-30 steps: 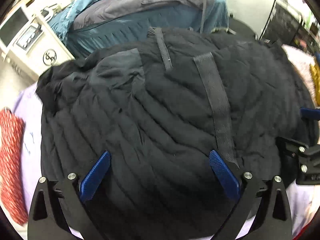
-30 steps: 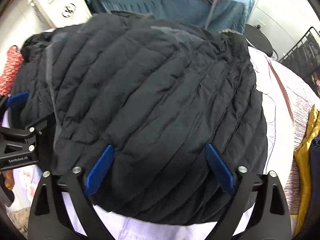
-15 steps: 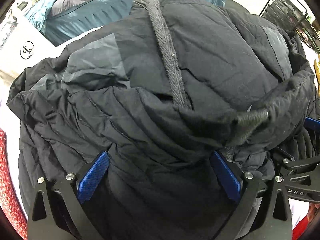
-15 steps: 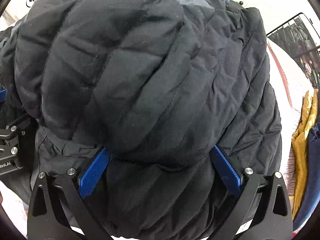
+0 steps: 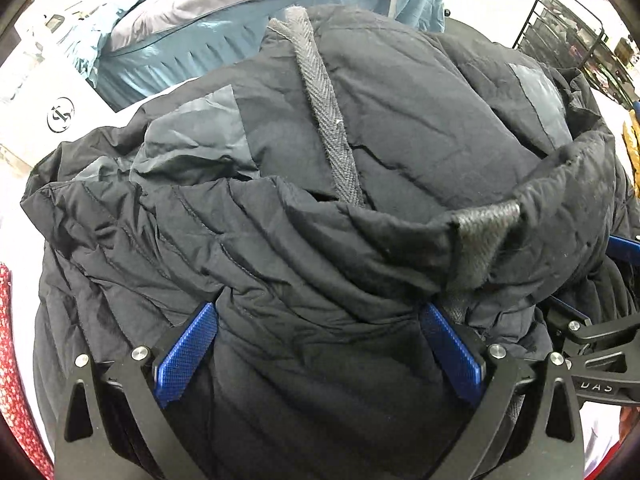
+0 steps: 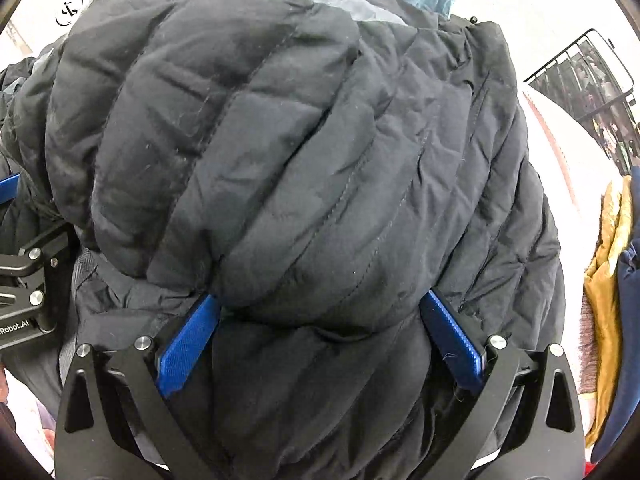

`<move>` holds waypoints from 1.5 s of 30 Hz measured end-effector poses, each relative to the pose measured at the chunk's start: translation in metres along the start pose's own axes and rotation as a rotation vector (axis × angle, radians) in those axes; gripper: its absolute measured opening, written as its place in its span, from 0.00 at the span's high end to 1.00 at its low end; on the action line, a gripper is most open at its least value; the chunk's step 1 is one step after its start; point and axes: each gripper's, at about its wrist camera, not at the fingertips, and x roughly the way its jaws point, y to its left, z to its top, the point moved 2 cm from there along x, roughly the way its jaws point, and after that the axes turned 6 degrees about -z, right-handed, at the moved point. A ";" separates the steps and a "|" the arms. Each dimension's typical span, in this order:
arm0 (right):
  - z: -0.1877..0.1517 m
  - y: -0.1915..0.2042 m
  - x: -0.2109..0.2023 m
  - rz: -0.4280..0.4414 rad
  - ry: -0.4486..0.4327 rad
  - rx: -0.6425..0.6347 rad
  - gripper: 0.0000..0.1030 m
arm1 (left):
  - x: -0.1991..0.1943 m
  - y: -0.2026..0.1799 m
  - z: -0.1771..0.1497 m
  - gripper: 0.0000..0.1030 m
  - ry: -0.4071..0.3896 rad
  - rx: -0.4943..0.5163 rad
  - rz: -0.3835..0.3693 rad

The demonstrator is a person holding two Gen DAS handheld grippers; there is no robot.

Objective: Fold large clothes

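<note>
A large black quilted jacket (image 5: 360, 168) fills both views, bunched up with its near part rolled over; it also fills the right wrist view (image 6: 288, 152). A grey woven strap (image 5: 324, 108) runs across its inner side. My left gripper (image 5: 320, 340) is wide open, its blue pads (image 5: 186, 354) spread with jacket bulk between them. My right gripper (image 6: 320, 336) is also wide open, its blue pads (image 6: 454, 342) either side of a thick fold. Each gripper shows at the other view's edge, the right one (image 5: 600, 356) and the left one (image 6: 24, 276).
A blue-grey garment (image 5: 224, 36) lies behind the jacket. A white box with a round logo (image 5: 52, 112) stands at the far left. A black wire rack (image 5: 568, 28) is at the far right. Red patterned cloth (image 5: 12, 368) lies left; yellow and navy clothes (image 6: 608, 264) lie right.
The jacket lay flat a second ago. Both grippers have pushed its near edge up and forward, so it now bunches high between the open fingers. Little changed in the last half second.
</note>
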 end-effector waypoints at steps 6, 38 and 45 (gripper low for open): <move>0.003 -0.009 0.003 0.030 -0.009 -0.023 0.04 | -0.001 -0.005 0.002 0.04 0.016 -0.014 0.032; -0.034 -0.207 -0.030 0.492 -0.135 0.110 0.04 | -0.093 0.145 -0.108 0.05 -0.031 -0.444 -0.101; -0.033 -0.219 0.022 0.666 0.049 0.279 0.05 | -0.049 0.172 -0.091 0.05 0.035 -0.455 -0.247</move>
